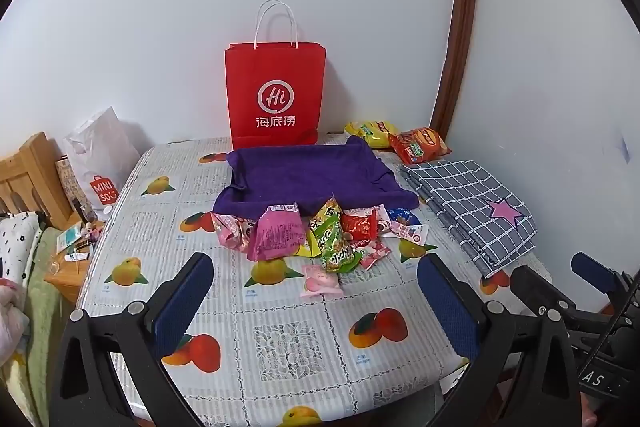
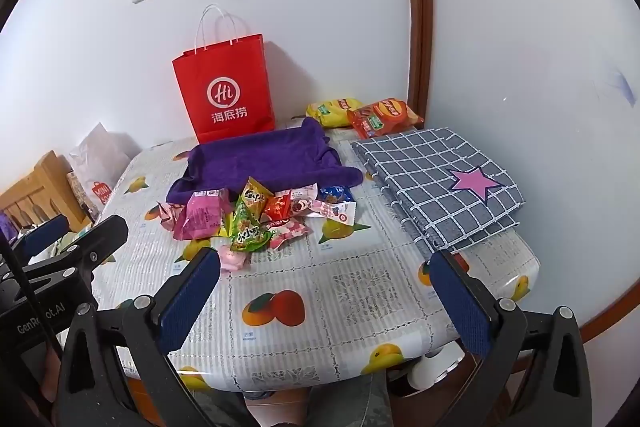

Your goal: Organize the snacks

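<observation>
Nothing sorted yet: both grippers, left [image 1: 316, 301] and right [image 2: 326, 301], hover fingers wide, empty; next probably reach mid-frame snack pile [image 1: 320, 237].

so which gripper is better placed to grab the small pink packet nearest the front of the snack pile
Left, probably. The pink packet lies centred ahead of the open left gripper, while it sits off beside the right gripper's left finger.
</observation>
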### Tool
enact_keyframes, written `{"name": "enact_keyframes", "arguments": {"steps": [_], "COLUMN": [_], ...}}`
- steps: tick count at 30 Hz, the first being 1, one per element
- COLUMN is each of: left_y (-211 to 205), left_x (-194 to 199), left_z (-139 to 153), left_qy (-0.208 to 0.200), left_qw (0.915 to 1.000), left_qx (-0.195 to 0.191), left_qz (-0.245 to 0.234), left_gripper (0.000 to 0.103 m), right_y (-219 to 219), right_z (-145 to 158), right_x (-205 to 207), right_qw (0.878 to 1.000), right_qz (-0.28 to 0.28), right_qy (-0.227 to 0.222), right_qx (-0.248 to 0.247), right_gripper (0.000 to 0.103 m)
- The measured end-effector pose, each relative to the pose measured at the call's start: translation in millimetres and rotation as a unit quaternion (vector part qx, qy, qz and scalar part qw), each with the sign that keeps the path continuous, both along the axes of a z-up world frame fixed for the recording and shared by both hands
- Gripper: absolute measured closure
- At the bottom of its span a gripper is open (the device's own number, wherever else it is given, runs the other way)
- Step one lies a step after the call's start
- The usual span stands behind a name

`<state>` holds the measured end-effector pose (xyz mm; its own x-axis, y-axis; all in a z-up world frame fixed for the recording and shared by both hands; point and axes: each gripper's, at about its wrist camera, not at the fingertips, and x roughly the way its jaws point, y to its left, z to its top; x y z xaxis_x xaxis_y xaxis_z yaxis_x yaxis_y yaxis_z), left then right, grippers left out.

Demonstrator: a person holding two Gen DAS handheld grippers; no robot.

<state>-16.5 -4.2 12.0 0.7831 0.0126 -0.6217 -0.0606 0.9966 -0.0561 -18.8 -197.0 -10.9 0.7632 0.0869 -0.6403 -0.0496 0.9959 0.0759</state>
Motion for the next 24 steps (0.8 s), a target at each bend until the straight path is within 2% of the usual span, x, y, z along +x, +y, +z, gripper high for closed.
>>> {"name": "enact_keyframes", "arguments": {"steps": [24], "left_y": [1.1], "left_x": [-2.8], "left_z": [-0.8], "left_qy": [-0.002], "left_qw": [1.0000], "left_qx": [0.002], "left_qz": [0.000], "left_gripper": [0.001], "right_y": [-2.8], "right_z": [1.5], "right_x": [-3.6], "right_qw": [1.000], "right_qz": [0.001], "right_qy": [-0.007], "right_qx": [0.008], "right_gripper": [0.000]}}
